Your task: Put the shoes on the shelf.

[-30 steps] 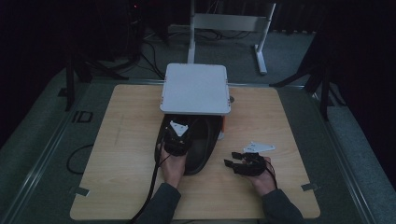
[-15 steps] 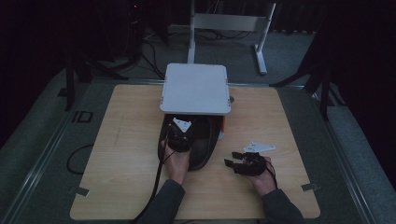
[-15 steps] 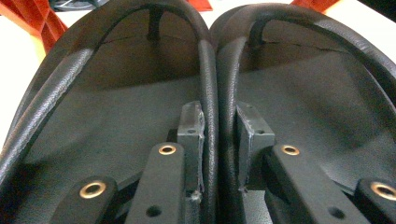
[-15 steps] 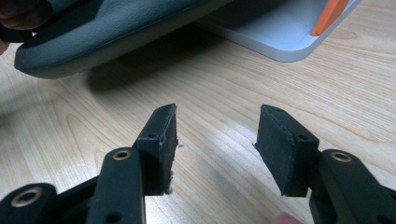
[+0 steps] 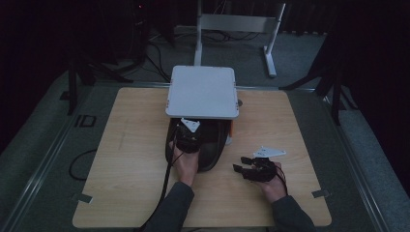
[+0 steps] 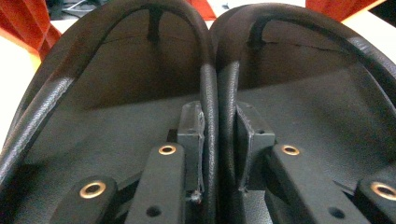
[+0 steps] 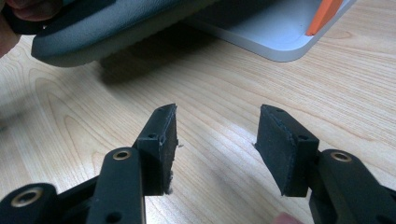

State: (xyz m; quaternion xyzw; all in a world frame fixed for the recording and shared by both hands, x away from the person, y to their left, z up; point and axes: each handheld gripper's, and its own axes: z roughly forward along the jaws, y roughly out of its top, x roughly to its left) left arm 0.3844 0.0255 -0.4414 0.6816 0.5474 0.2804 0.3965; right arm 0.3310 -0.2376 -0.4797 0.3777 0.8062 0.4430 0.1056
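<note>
Black shoes (image 5: 212, 150): pushed slightly further under the white tray (image 5: 202, 92); I judge stowing almost complete.
Left gripper (image 6: 218, 140): clamped on both shoes.
Right gripper (image 7: 215, 144): apart, idle beside the tray.

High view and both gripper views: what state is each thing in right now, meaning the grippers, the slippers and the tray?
Left gripper: shut on the slippers, pinching their two inner rims together.
Slippers: side by side, gripped, far ends under the tray; the sole looks lifted off the table.
Right gripper: open, empty, over bare wood.
Tray: lying flat, untouched by either gripper.
</note>
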